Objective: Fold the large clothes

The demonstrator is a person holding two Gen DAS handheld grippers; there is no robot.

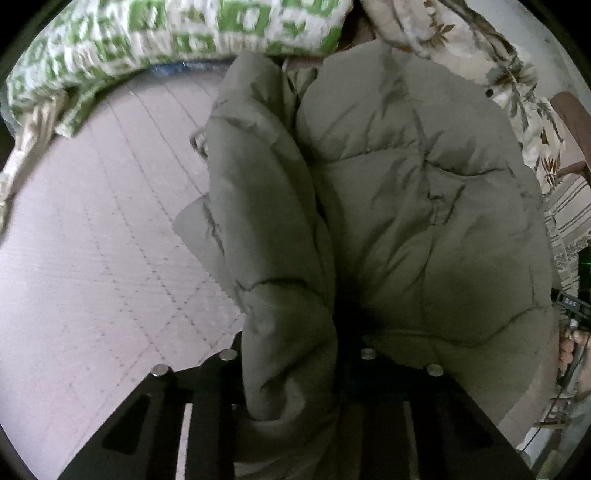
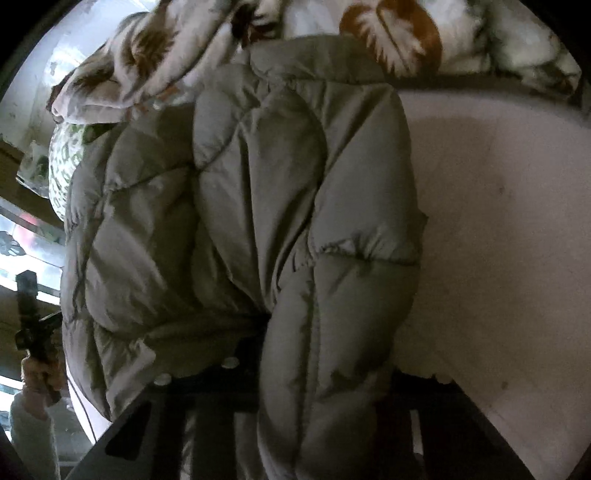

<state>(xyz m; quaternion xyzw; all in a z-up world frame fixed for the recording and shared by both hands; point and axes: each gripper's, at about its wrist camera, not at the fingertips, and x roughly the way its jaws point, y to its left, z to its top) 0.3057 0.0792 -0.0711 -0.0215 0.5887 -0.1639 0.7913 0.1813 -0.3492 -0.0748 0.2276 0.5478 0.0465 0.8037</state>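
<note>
A puffy olive-grey quilted jacket [image 1: 406, 206] lies bunched on a pale pink quilted bed cover [image 1: 92, 240]. In the left wrist view, my left gripper [image 1: 297, 356] is shut on a thick fold of the jacket, which bulges up between its black fingers [image 1: 207, 398] and hides the tips. The right wrist view shows the same jacket [image 2: 236, 206], with my right gripper [image 2: 295, 369] shut on another padded fold. That fold drapes over the right finger and covers it. The bed cover [image 2: 498, 240] shows to the right of the jacket.
A green-and-white patterned pillow [image 1: 166, 33] lies at the far edge of the bed. A floral cream quilt [image 2: 388, 40] is heaped behind the jacket. A person's hand [image 2: 37, 373] holds the other gripper's handle at the left edge. A wooden chair [image 1: 569, 110] stands far right.
</note>
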